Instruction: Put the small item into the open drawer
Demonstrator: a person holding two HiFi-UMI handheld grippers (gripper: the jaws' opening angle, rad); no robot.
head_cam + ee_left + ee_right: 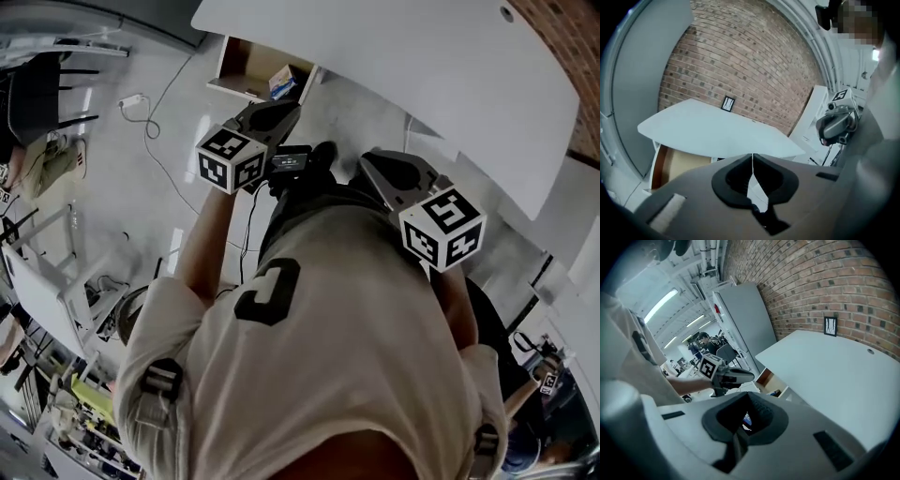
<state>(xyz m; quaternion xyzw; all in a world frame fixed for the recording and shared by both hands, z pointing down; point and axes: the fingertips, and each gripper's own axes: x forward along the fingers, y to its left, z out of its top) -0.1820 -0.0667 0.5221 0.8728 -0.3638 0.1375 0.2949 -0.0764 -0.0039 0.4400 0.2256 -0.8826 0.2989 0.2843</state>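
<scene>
Left gripper (752, 155) jaws together; head view shows blue box (281, 81) in drawer (234, 58).

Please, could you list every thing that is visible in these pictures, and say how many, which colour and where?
Table: 1, white, before the wall.
Wall: 1, red-brown brick, behind the table.
Frame: 1, black, at the wall by the table's far edge.
Drawer: 1, wood-coloured inside, open under the table.
Item: 1, blue and white, in the drawer.
Cabinet: 1, grey, beside the table.
Cable: 1, white, on the floor.
Shirt: 1, off-white, on the person.
Left gripper: 1, grey, held up before the table; shut, empty.
Right gripper: 1, grey, beside the left one; shut.
</scene>
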